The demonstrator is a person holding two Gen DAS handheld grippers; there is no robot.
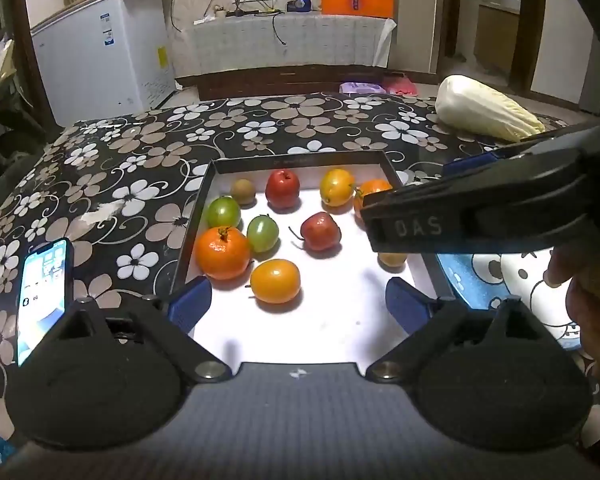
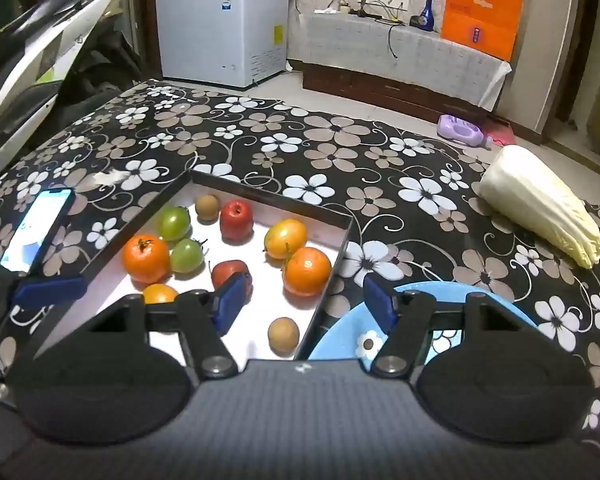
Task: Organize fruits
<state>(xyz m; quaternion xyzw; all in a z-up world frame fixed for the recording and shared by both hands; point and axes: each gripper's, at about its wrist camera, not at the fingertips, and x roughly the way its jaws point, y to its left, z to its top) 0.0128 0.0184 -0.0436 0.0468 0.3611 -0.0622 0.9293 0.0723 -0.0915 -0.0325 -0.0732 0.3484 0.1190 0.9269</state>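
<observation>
A shallow black-rimmed white tray holds several fruits: oranges, red apples, green fruits, yellow fruits and small brown ones. A blue patterned plate lies right of the tray. My left gripper is open and empty over the tray's near end. My right gripper is open and empty above the tray's right wall, between tray and plate; its body crosses the left wrist view.
A lit phone lies left of the tray. A napa cabbage lies at the table's far right. The table carries a black floral cloth. A white freezer stands beyond.
</observation>
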